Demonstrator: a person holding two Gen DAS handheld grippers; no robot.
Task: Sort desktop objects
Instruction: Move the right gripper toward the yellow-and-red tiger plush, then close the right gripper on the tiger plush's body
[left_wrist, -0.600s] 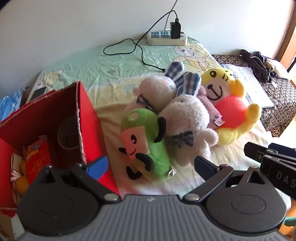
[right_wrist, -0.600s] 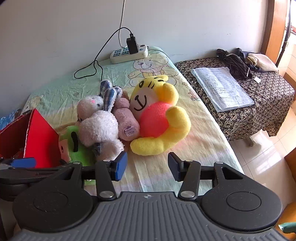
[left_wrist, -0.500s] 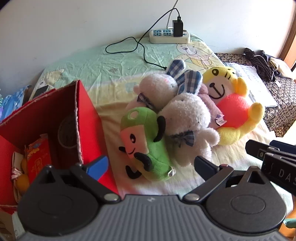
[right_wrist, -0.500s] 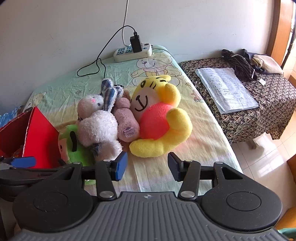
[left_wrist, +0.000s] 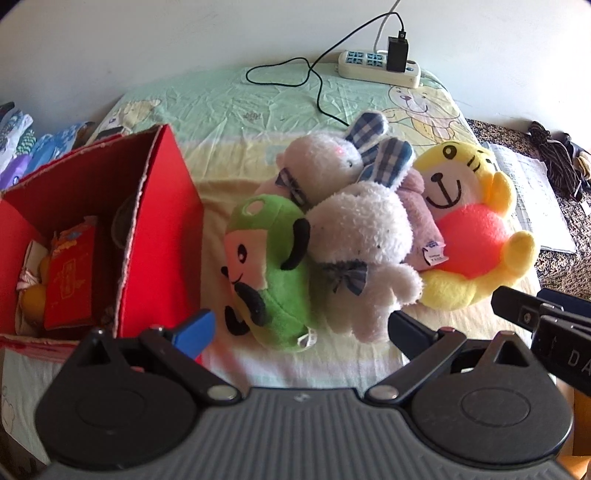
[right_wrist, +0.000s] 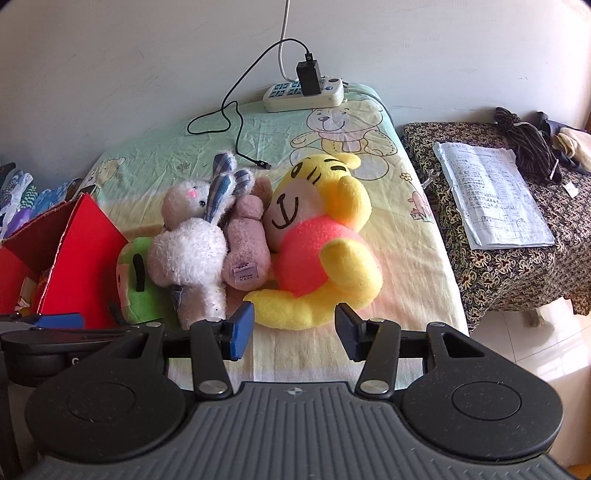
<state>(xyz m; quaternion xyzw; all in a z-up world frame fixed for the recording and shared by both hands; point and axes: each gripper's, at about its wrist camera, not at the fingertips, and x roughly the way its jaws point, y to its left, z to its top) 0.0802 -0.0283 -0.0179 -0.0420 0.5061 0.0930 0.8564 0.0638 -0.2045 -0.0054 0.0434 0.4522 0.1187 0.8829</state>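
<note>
- Plush toys lie bunched in one pile on the bed sheet (right_wrist: 402, 236), just beside the red box (left_wrist: 159, 236): a green plush (left_wrist: 269, 266) nearest the box, a white bunny (left_wrist: 362, 240), a pink plush (right_wrist: 245, 243), then a yellow tiger plush (right_wrist: 321, 236) farthest from the box.
- Your left gripper (left_wrist: 301, 330) hangs over the green plush with its fingers spread wide and nothing held.
- Your right gripper (right_wrist: 293, 328) is also spread and holds nothing, just in front of the tiger plush.
- It looks like you are about to pick the first toy. None is lifted yet.
- Next, I think you go down on the green plush and squeeze its soft middle.
- The box is open on top, with some things already inside.
- Mind the tall box wall and the near edge of the sheet.
</note>
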